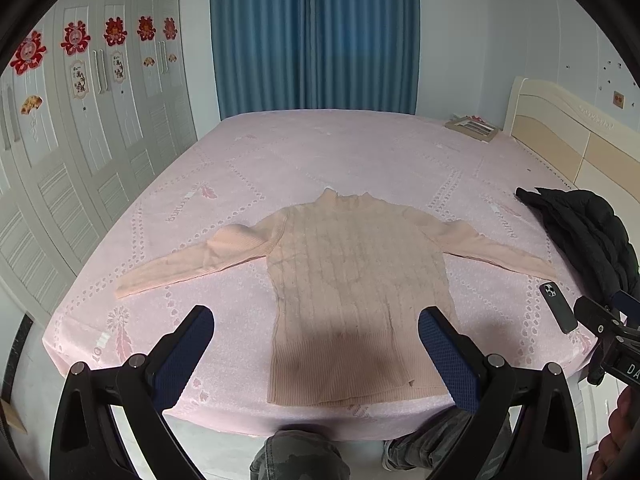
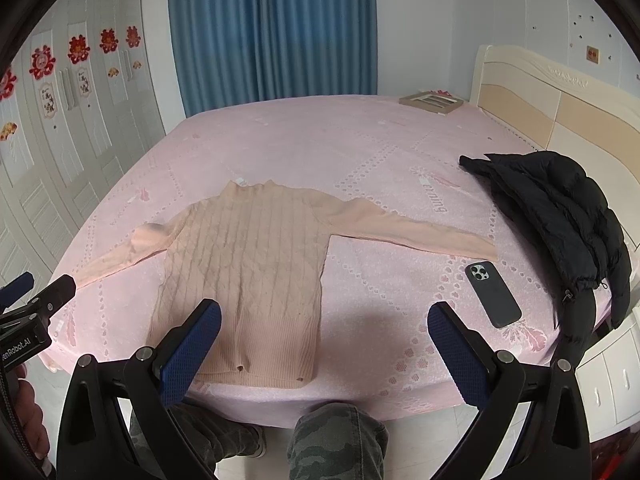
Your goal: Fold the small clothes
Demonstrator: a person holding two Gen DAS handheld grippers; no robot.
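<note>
My pink sweater (image 1: pixel 352 280) lies flat near the bed's (image 1: pixel 280 152) front edge, collar toward the blue curtain (image 1: pixel 316 36), hem toward me, sleeves spread wide. My left claw (image 1: pixel 316 344) and right claw (image 2: pixel 324 336) hover wide open, holding nothing. A phone (image 2: pixel 493 294) and black jacket (image 2: pixel 560 216) lie right of it. White wardrobe doors (image 1: pixel 80 140) line the left wall.

"enrobot.ai" on left gripper (image 2: pixel 38 290); "erning" on bedsheet (image 2: pixel 400 152).
</note>
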